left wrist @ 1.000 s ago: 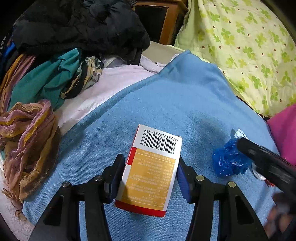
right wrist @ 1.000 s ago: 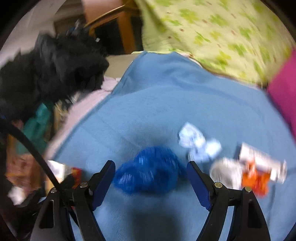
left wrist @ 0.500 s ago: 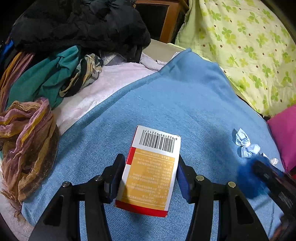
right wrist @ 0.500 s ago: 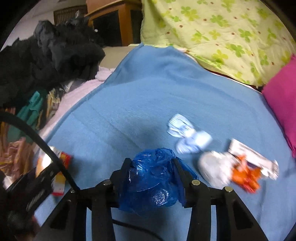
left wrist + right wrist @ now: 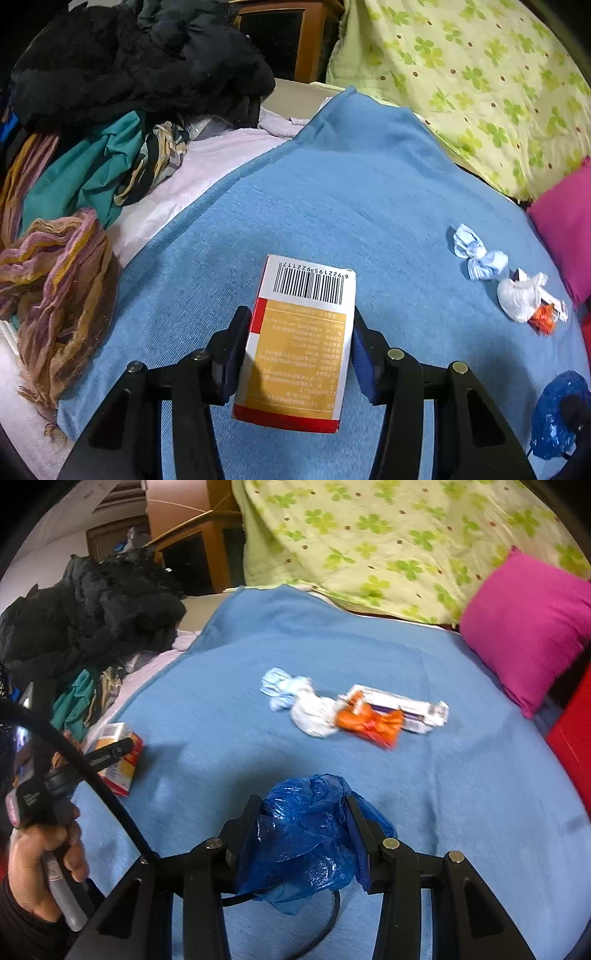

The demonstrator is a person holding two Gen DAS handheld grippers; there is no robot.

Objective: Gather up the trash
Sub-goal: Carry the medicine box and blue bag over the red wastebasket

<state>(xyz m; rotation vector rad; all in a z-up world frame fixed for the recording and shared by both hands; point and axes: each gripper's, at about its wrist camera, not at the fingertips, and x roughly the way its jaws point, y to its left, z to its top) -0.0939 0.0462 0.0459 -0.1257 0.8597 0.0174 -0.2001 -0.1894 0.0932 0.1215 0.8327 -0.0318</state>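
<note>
My left gripper is shut on a red, white and gold carton with a barcode, held above the blue blanket. My right gripper is shut on a crumpled blue plastic bag, lifted off the blanket; the bag also shows at the lower right of the left wrist view. On the blanket lie a light blue wrapper, a white wad, an orange wrapper and a white-purple packet. The carton in the left gripper also shows in the right wrist view.
A heap of clothes and a striped scarf lie on the left. A green clover quilt and a pink pillow lie at the back right. A red thing stands at the right edge.
My right gripper closed on the blue bag and pulled it back and up off the blanket. My left gripper kept hold of the carton and rose slightly.
</note>
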